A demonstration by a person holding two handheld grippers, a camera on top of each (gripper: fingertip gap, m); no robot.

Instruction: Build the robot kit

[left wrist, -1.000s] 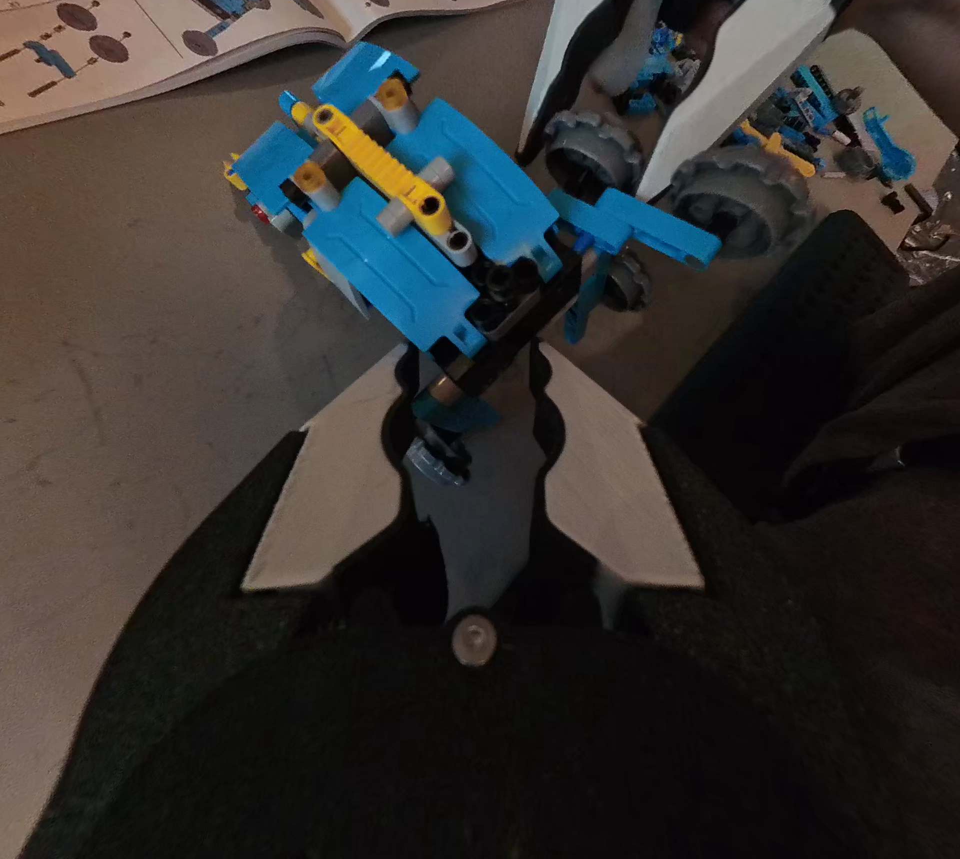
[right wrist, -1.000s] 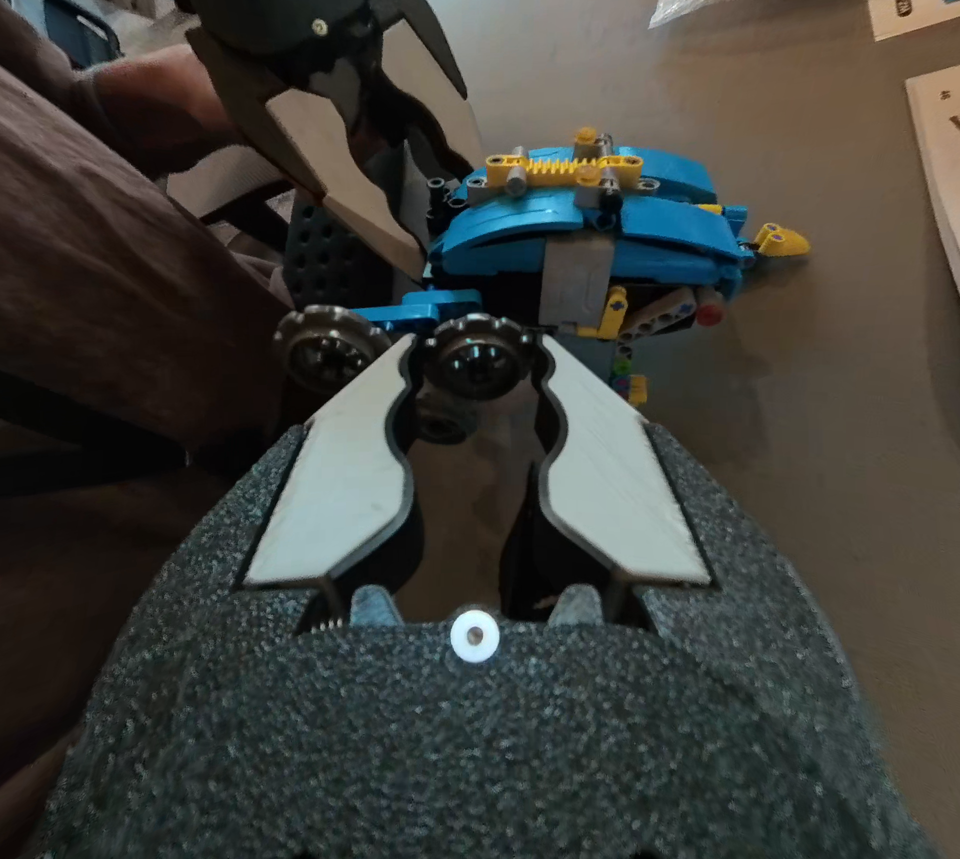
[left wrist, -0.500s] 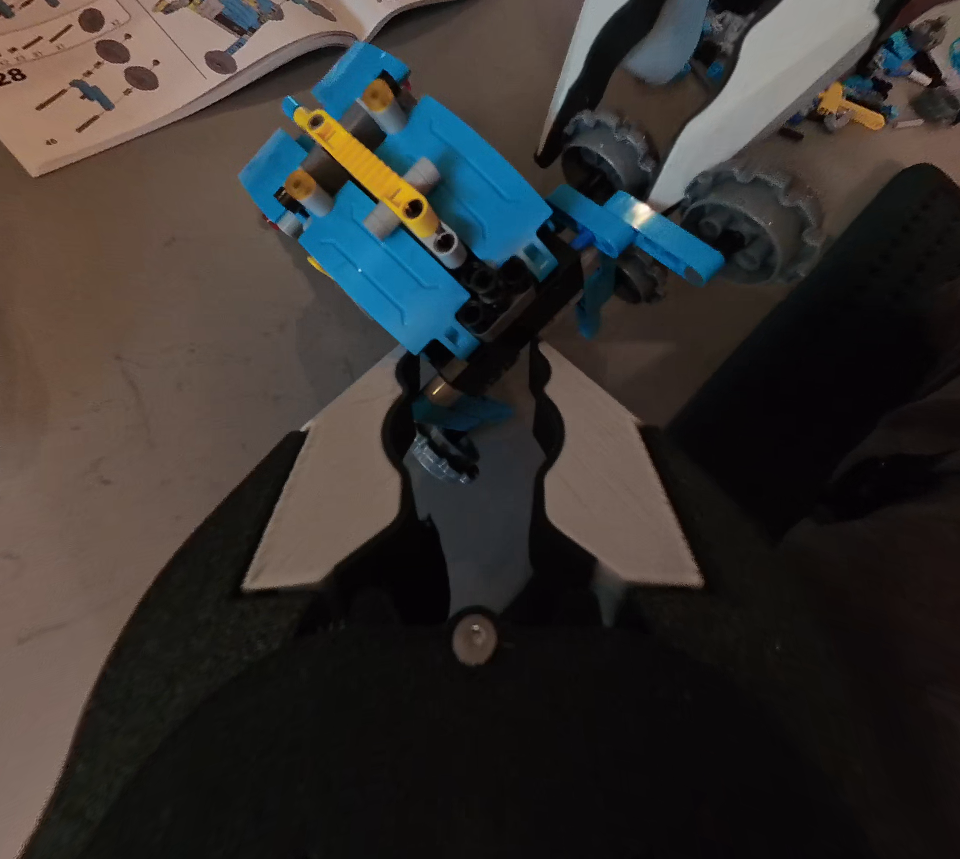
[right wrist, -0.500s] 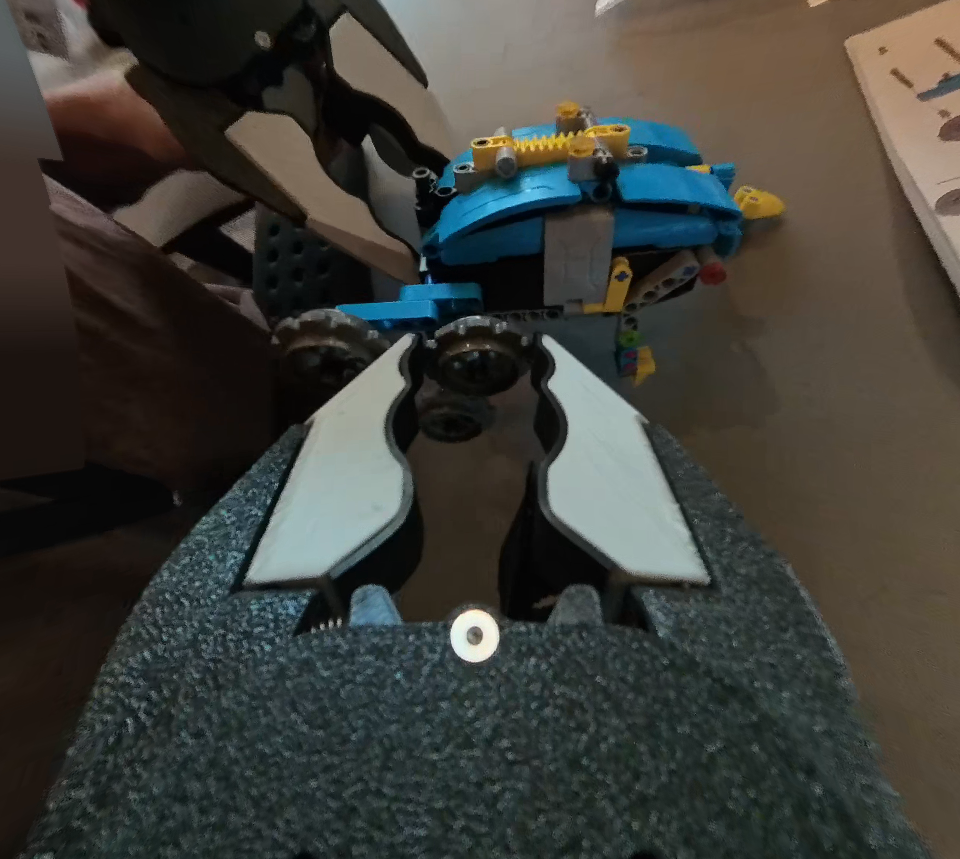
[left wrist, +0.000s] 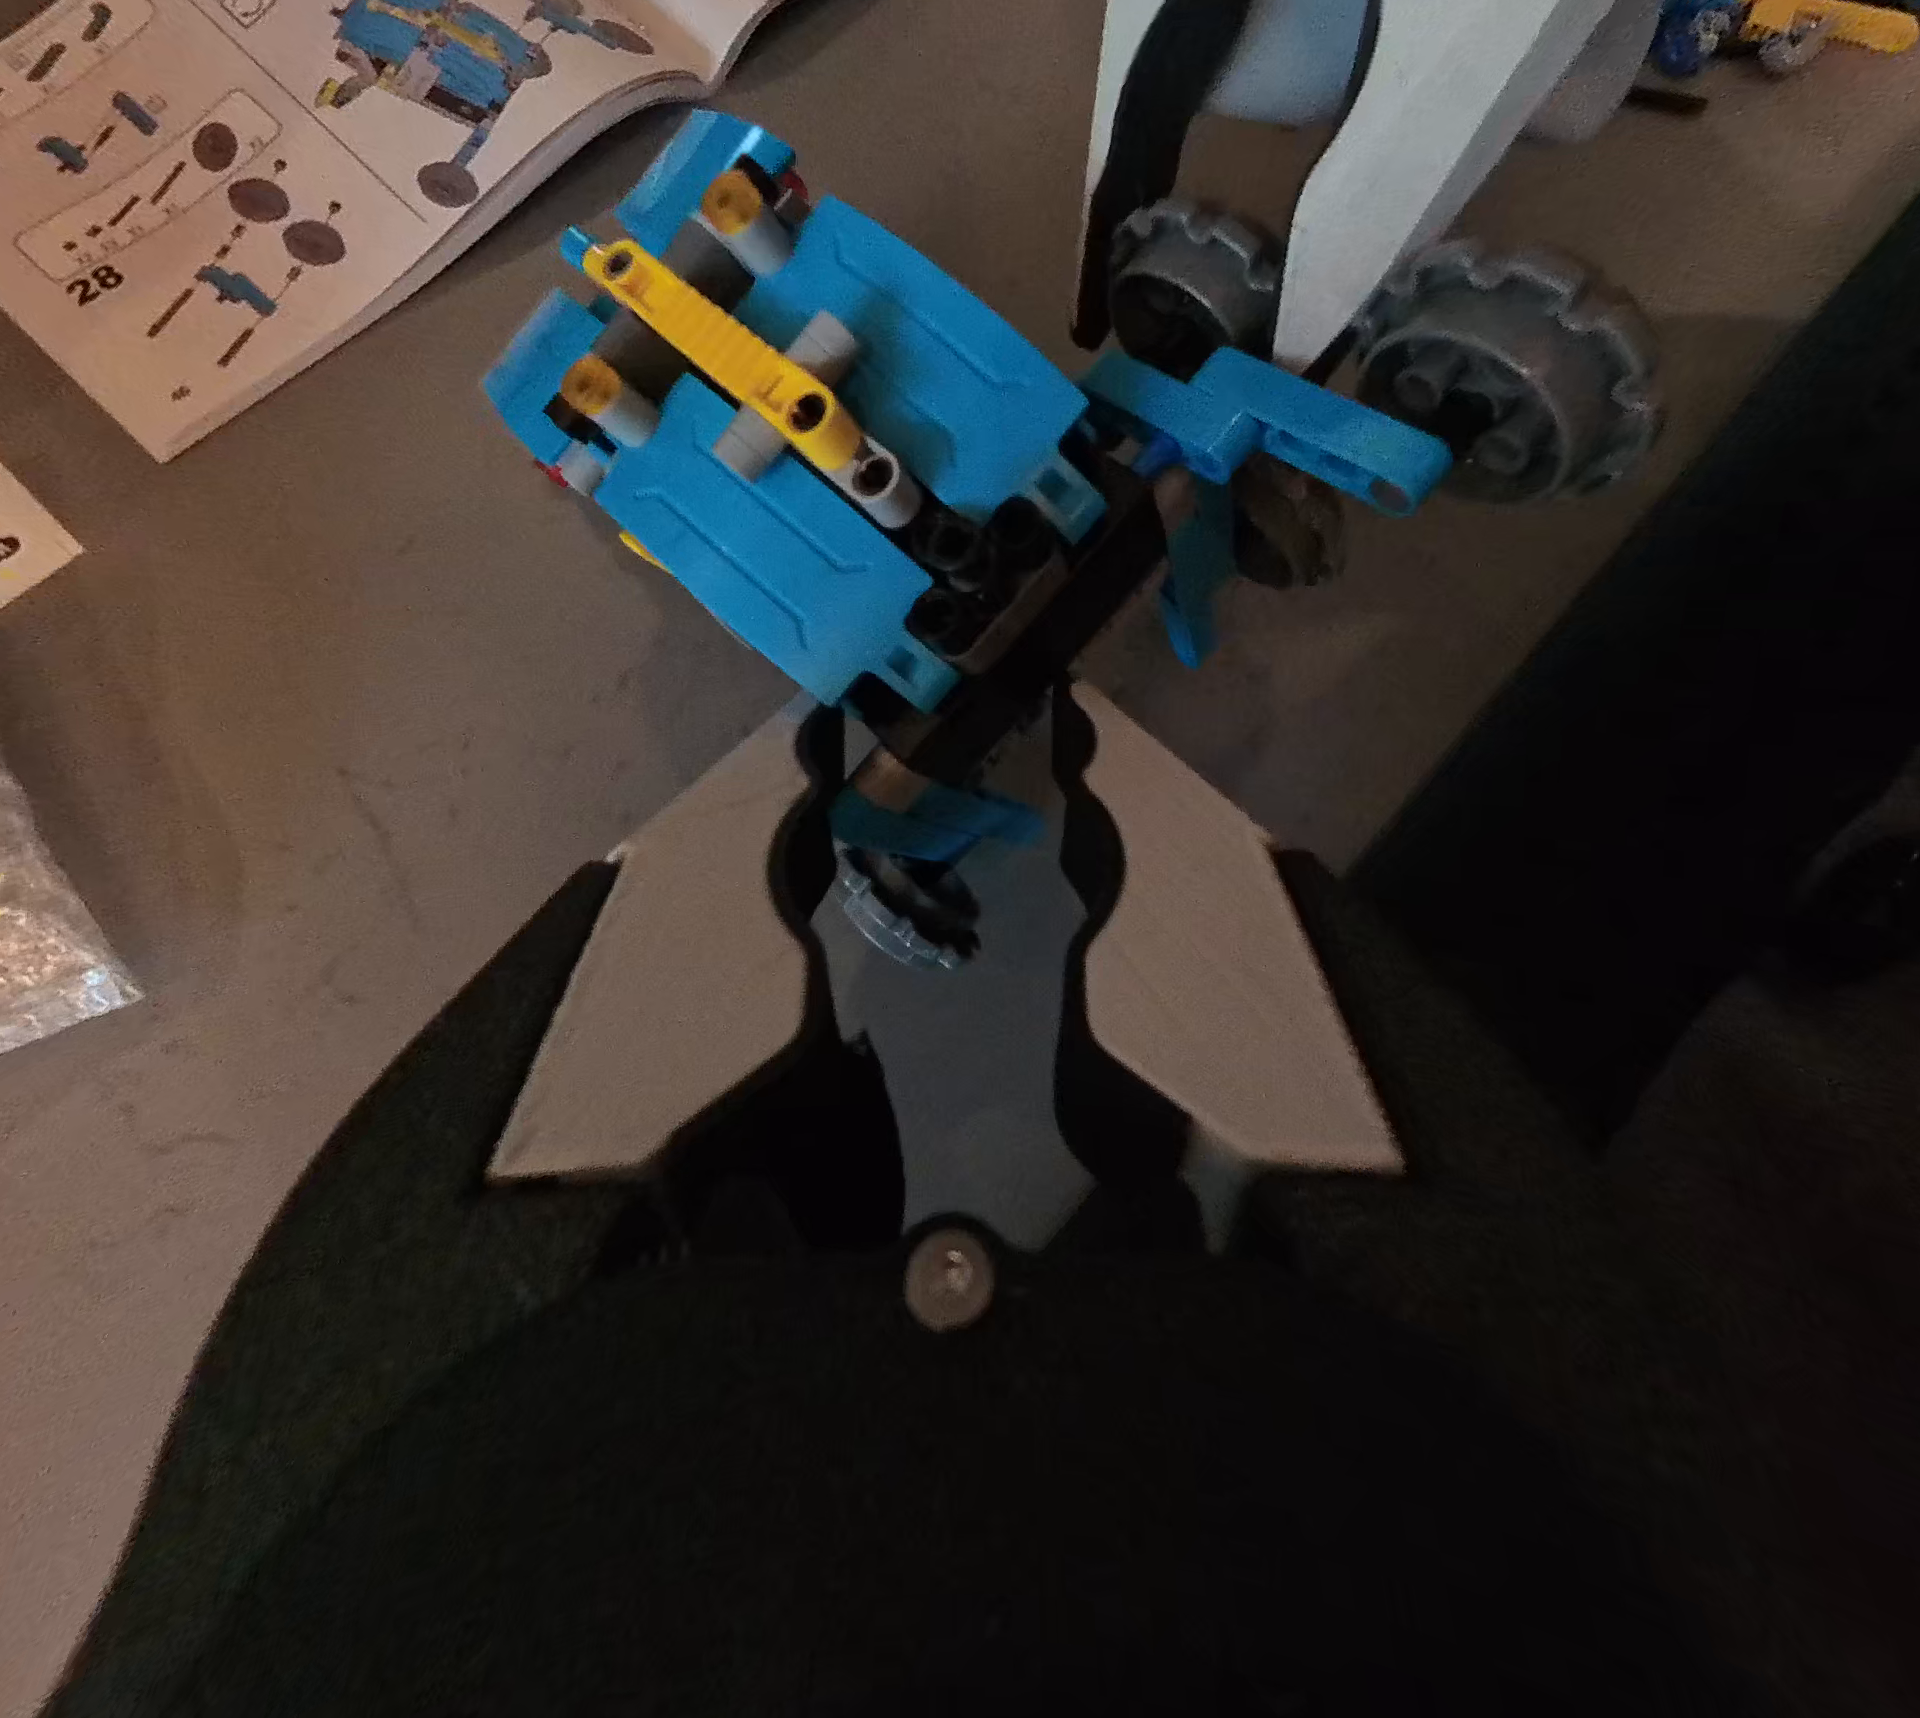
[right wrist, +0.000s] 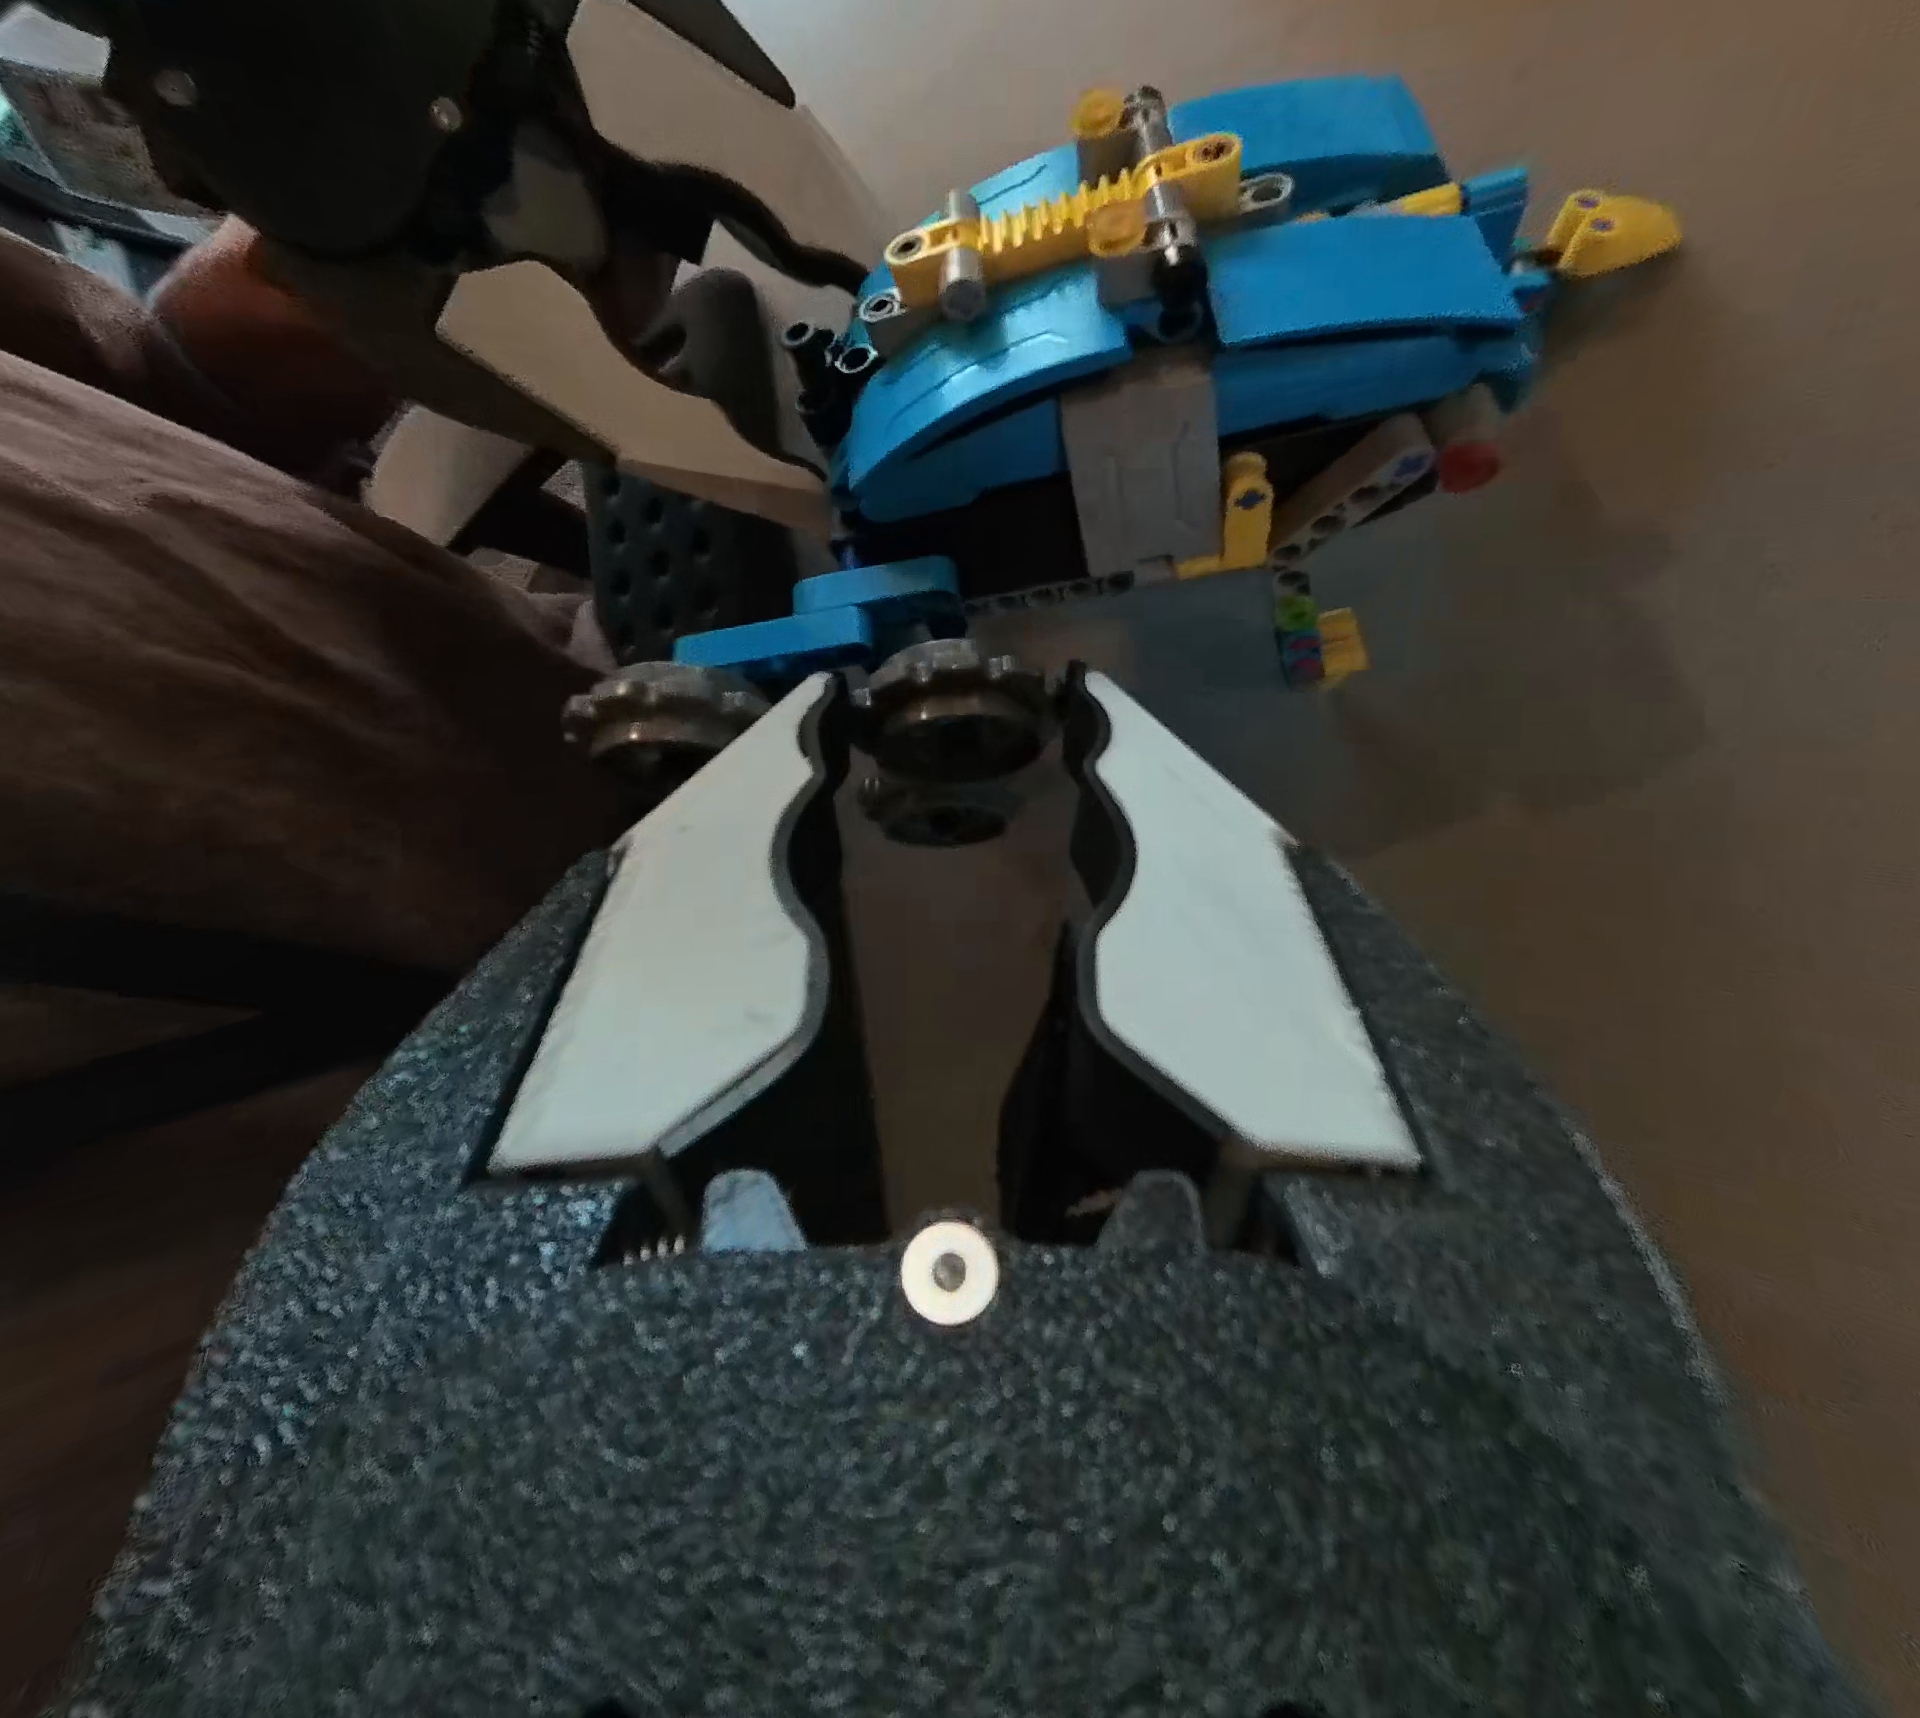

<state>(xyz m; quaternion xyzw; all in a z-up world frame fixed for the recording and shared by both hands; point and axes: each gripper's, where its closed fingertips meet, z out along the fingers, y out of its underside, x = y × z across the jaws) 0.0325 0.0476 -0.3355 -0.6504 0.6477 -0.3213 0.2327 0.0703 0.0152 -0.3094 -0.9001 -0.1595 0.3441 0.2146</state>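
Left wrist view: booklet [left wrist: 416, 58] has slid nearer.

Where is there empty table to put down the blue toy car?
Bare table lies left of the blue brick car, between the instruction booklet and the plastic bag. It's crowded right: wheels and loose bricks.
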